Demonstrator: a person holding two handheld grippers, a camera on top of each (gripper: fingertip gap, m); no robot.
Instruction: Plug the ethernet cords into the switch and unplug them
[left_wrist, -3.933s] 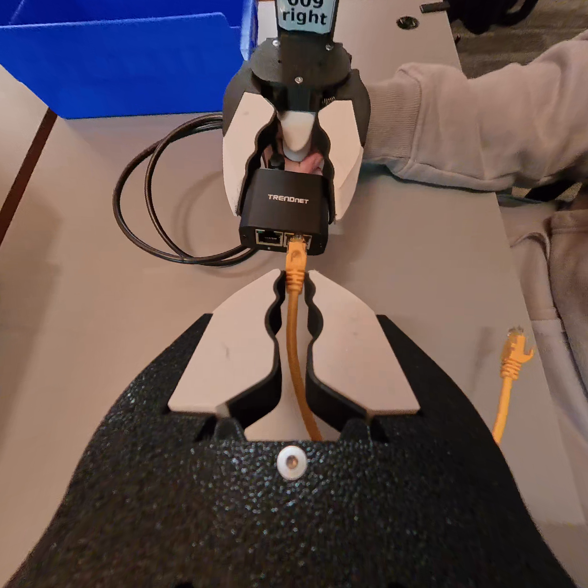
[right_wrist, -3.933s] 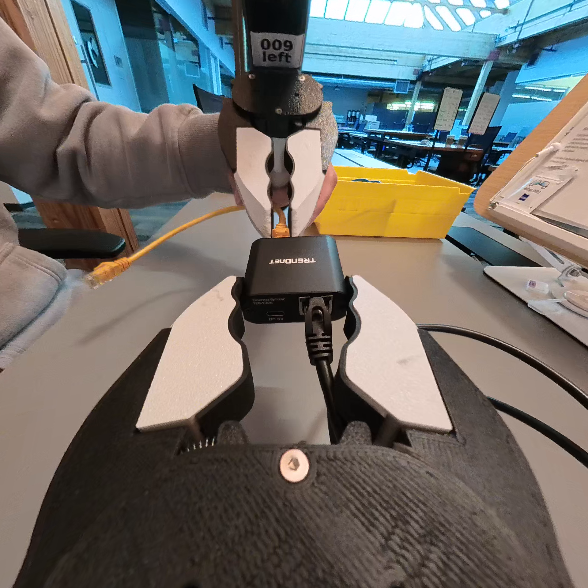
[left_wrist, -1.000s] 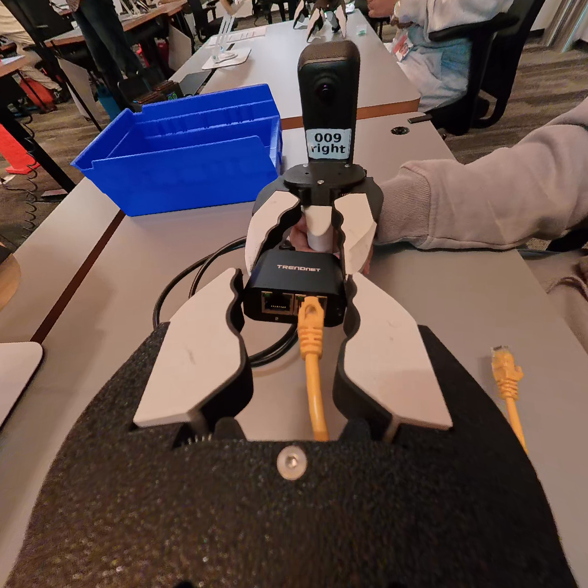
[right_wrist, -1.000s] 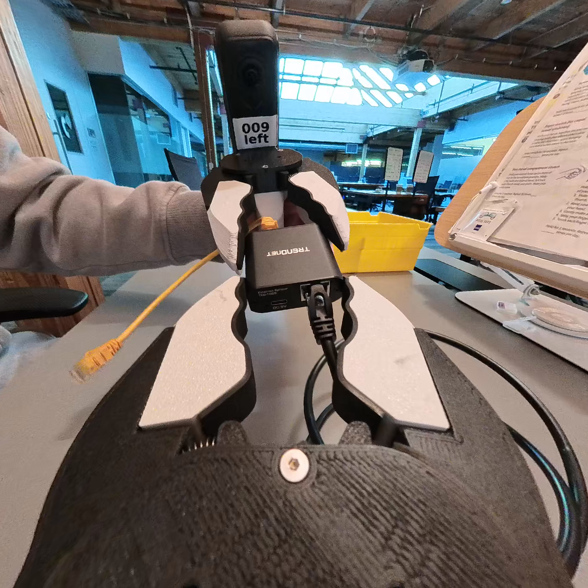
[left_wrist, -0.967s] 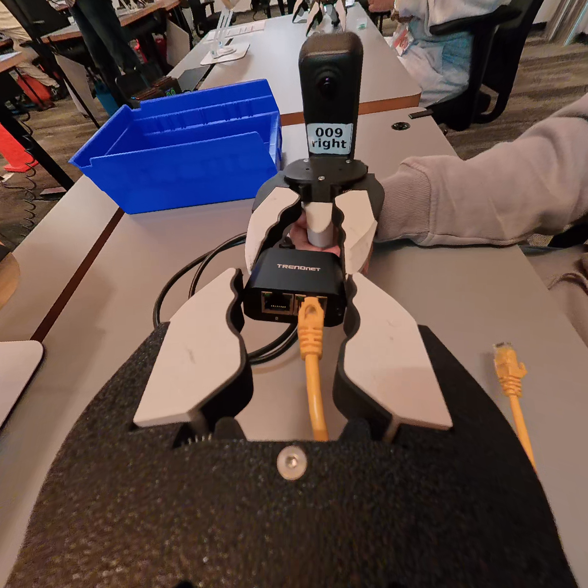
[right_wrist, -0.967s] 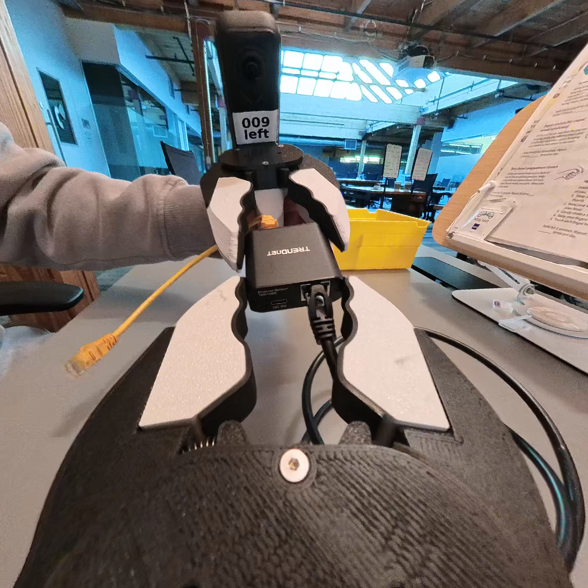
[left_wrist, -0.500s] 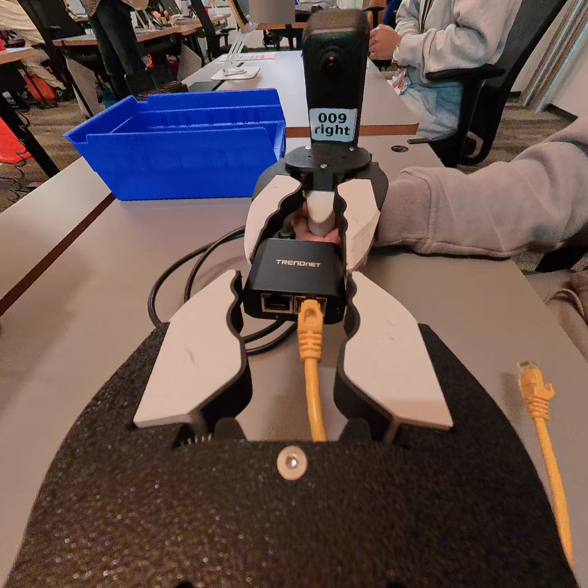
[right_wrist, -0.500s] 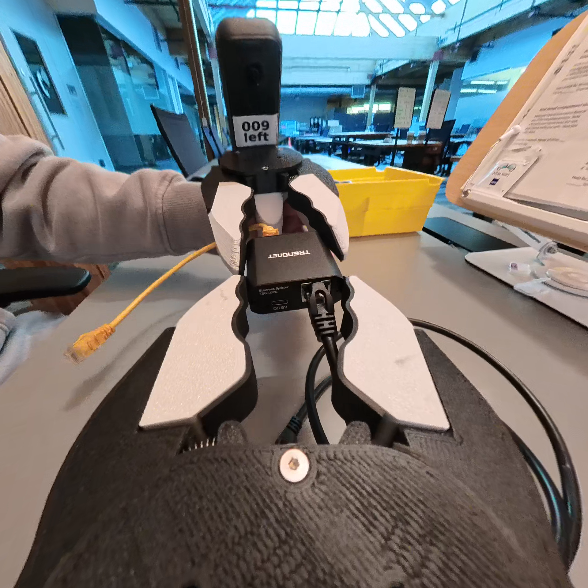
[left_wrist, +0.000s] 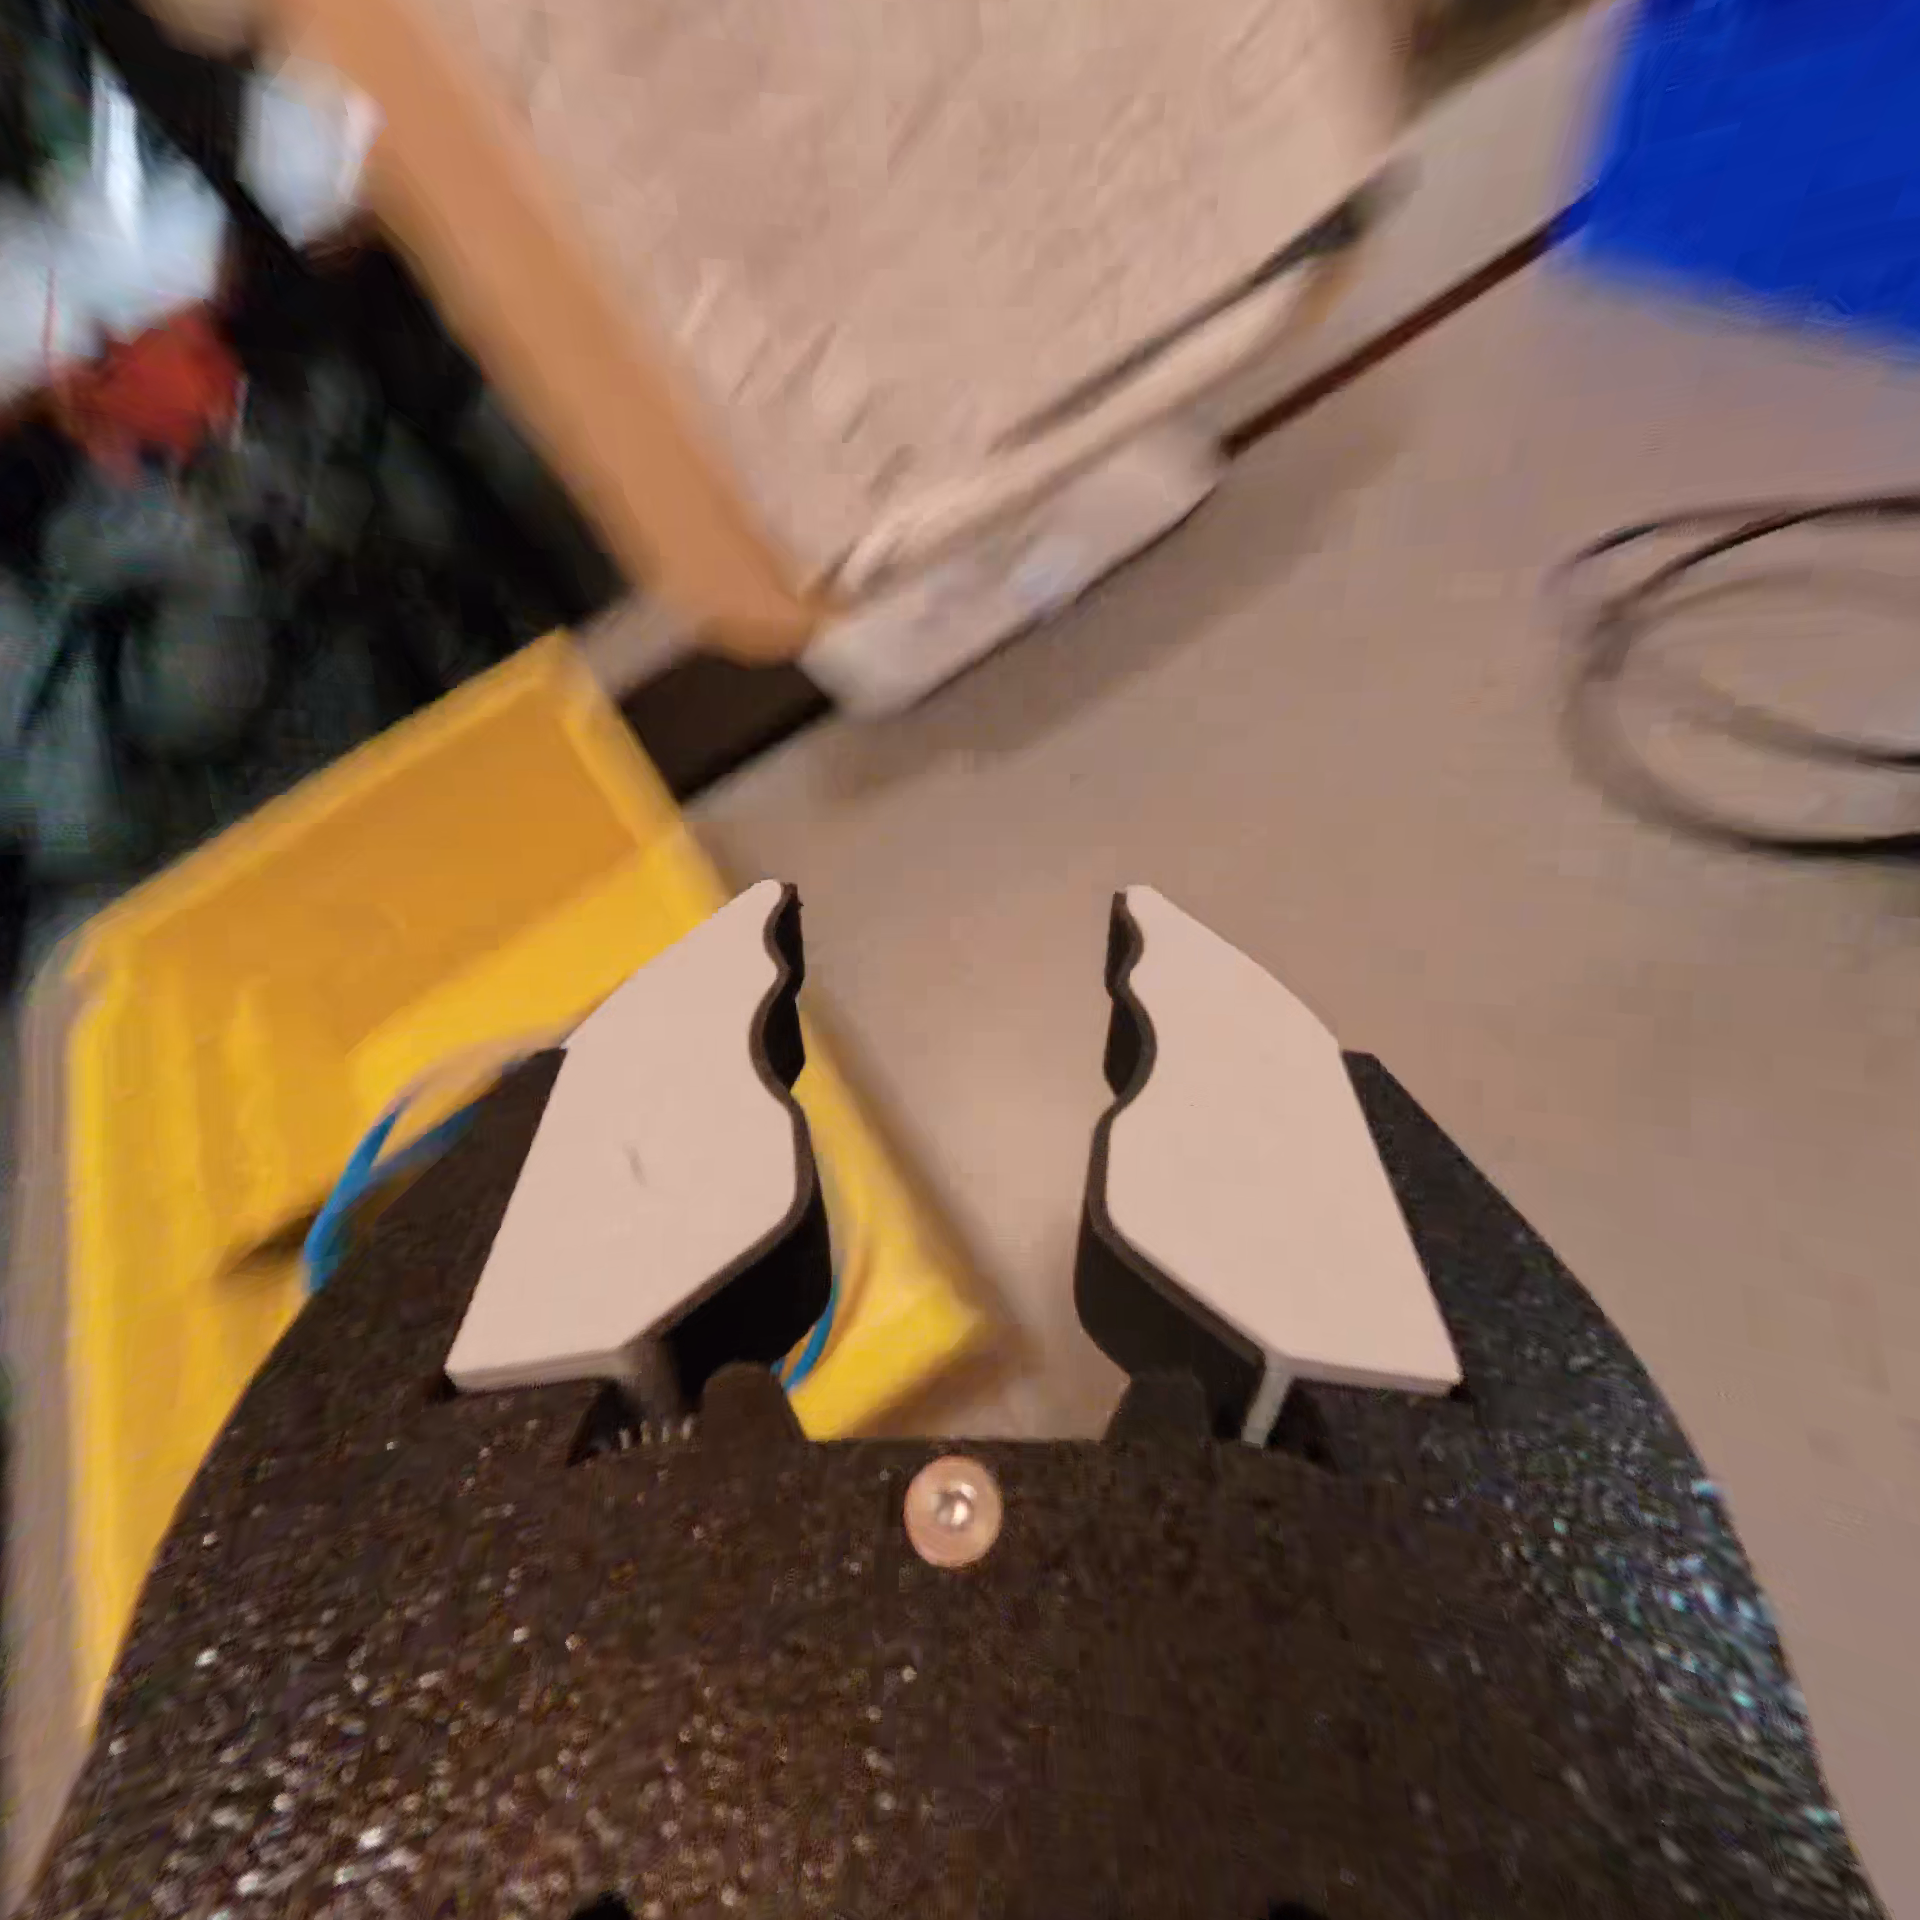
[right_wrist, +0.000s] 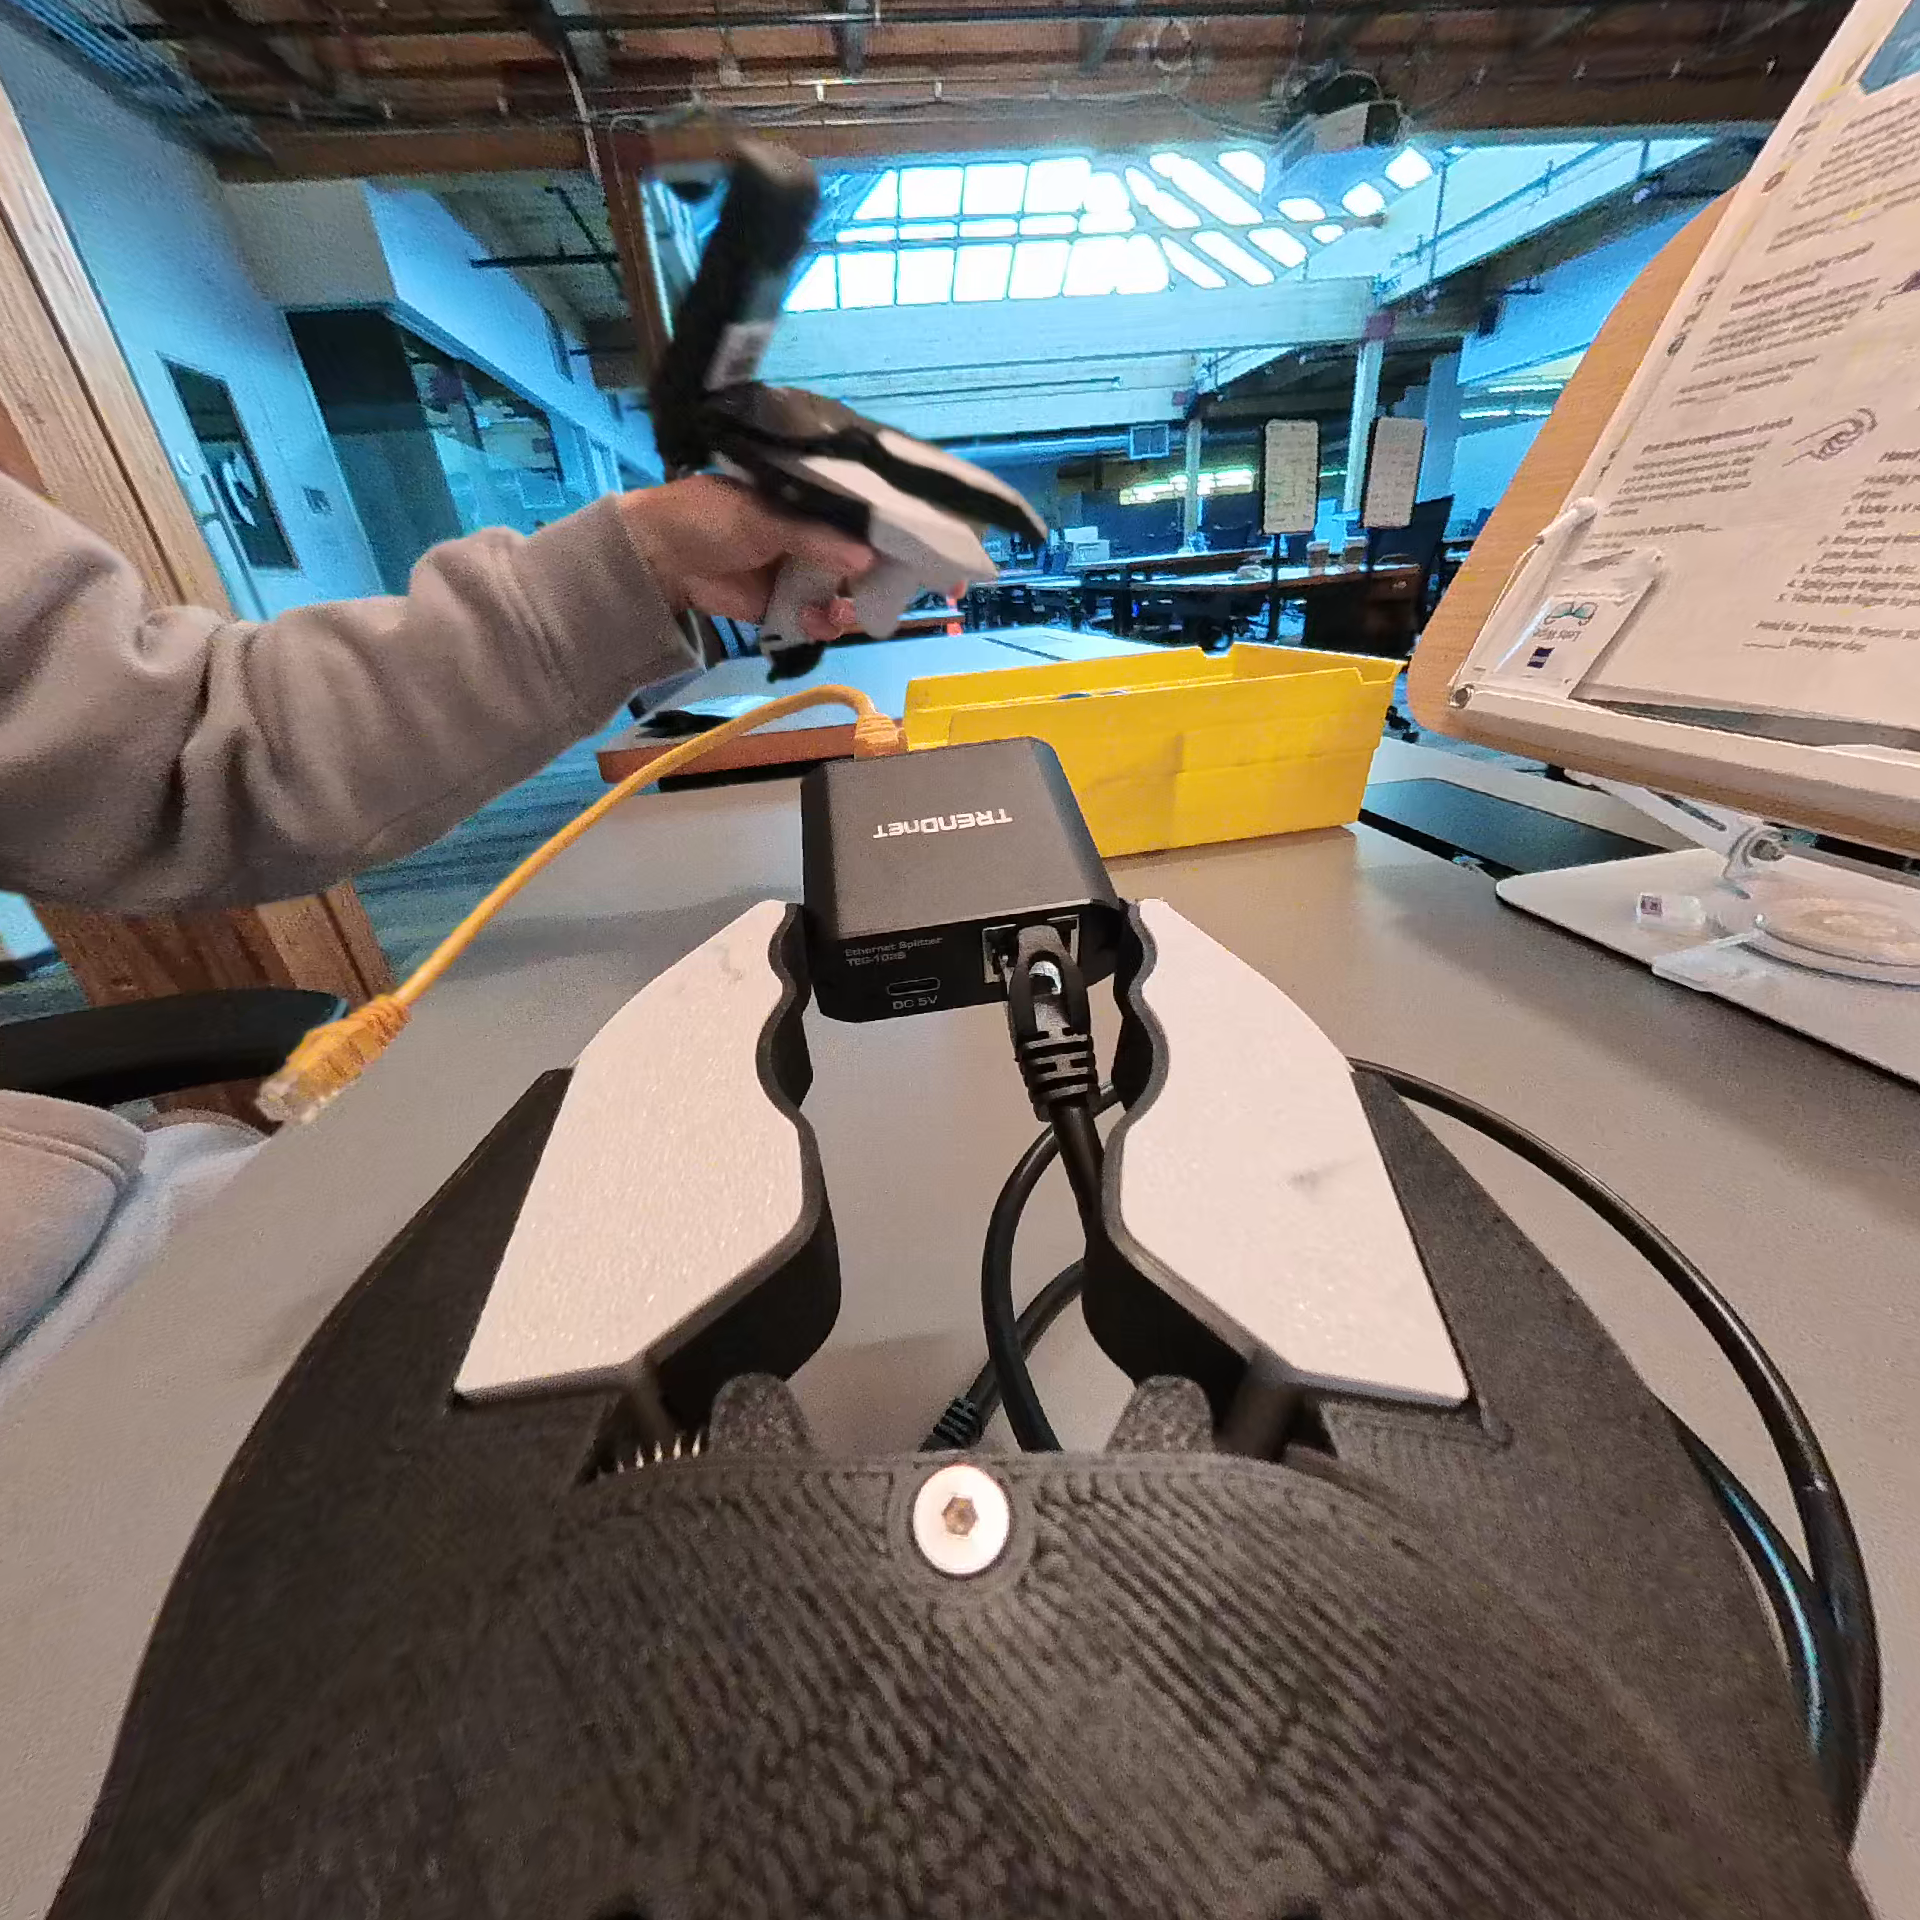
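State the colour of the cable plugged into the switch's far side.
Orange; it shows best in the right wrist view.

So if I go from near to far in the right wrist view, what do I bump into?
Right gripper → black ethernet plug → black switch → orange plug at the switch's far side → yellow bin

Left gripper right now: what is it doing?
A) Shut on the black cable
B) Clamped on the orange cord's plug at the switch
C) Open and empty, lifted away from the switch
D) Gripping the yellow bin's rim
C. The left gripper has its fingers spread with only bare table between them, and the right wrist view shows it raised in the air, clear of the switch that the right gripper clamps.
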